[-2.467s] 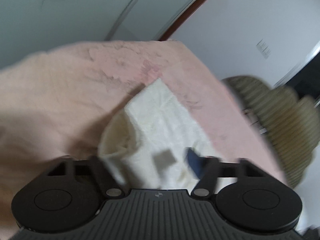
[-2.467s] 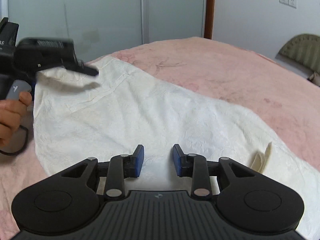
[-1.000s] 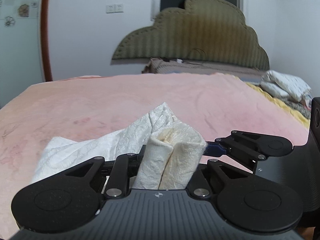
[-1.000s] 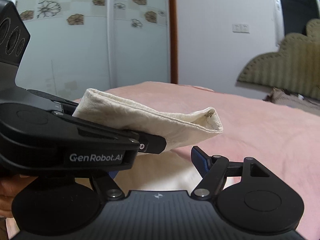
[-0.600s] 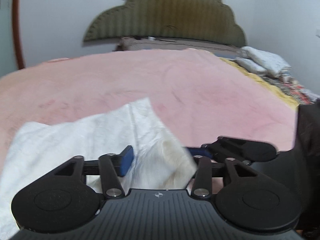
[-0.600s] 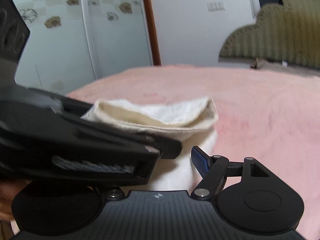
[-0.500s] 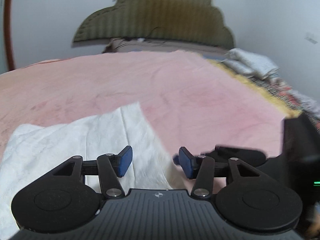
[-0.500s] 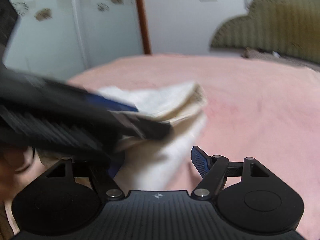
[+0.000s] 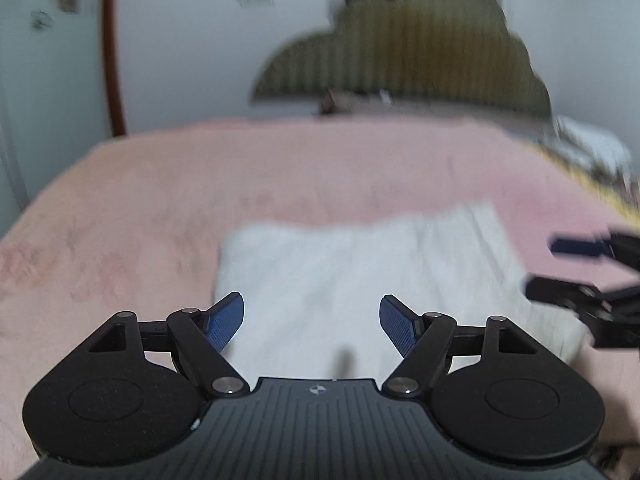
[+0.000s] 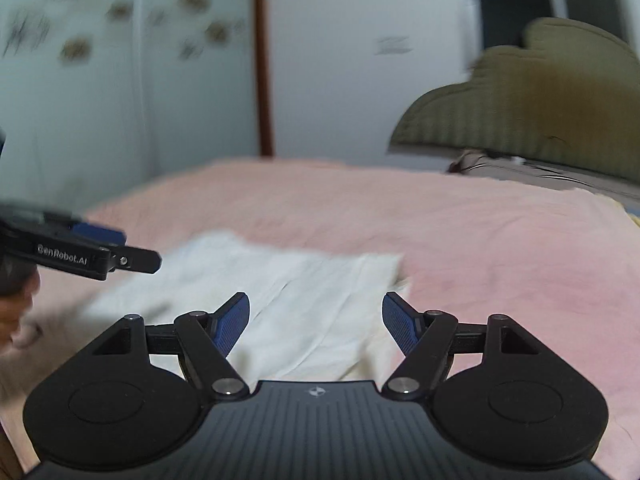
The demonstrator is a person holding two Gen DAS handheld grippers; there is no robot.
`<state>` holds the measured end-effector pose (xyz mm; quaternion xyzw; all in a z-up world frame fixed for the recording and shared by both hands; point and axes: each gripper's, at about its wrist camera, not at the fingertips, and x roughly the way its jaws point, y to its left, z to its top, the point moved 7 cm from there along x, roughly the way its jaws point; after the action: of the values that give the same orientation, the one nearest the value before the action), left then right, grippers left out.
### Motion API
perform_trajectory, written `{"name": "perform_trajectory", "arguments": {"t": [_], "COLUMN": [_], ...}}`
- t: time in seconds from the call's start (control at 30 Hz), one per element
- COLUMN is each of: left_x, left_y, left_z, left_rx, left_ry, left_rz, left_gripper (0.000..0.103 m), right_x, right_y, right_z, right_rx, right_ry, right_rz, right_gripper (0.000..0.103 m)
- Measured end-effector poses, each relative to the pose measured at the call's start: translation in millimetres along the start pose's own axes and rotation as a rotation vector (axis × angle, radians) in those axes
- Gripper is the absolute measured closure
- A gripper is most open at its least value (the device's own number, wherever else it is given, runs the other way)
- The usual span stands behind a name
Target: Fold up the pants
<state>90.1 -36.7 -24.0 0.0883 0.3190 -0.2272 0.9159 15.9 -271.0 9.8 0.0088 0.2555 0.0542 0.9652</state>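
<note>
- The left gripper (image 9: 311, 322) has just been opening its jaws; they stand spread, nothing between them.
- The right gripper (image 10: 316, 322) gapes wide too, empty.
- The folded white pants (image 9: 360, 280) lie flat on the pink bedspread (image 9: 160, 184).
- Beyond stands an olive headboard (image 9: 404, 52).

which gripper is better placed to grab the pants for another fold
Right, narrowly. The right gripper is open with the near right corner of the pants just ahead of it. The left gripper, whose jaws just opened with nothing between them, faces the middle.
</note>
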Motion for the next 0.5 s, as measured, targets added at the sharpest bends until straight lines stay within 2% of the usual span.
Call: {"name": "perform_trajectory", "arguments": {"t": [0.07,0.1,0.17,0.27,0.33,0.4,0.43,0.5], "left_x": [2,-2,-10,-18,-13,-7,-7,-14], "left_y": [-6,-6,2,28,35,30,26,27], "left_z": [-13,-18,-16,-9,-11,-23,-31,-38], "left_rx": [0.056,0.071,0.050,-0.030,-0.036,0.012,0.037,0.045], "left_ry": [0.024,0.014,-0.032,-0.082,-0.045,0.023,0.030,-0.012], "left_rz": [-0.021,-0.033,-0.023,0.047,0.048,0.007,0.002,0.023], "left_gripper": [0.028,0.028,0.028,0.027,0.027,0.028,0.029,0.028], "right_x": [17,22,20,7,6,13,20,19], "right_y": [6,6,5,12,18,22,20,14], "right_z": [-13,-23,-26,-14,-15,-23,-31,-40], "right_rx": [-0.086,-0.139,-0.171,-0.153,-0.156,-0.166,-0.174,-0.136], "right_ry": [0.085,0.117,0.128,0.070,0.044,0.081,0.115,0.116], "right_rz": [-0.091,-0.169,-0.239,-0.232,-0.166,-0.129,-0.148,-0.164], "right_gripper": [0.030,0.029,0.029,0.029,0.029,0.029,0.028,0.025]}}
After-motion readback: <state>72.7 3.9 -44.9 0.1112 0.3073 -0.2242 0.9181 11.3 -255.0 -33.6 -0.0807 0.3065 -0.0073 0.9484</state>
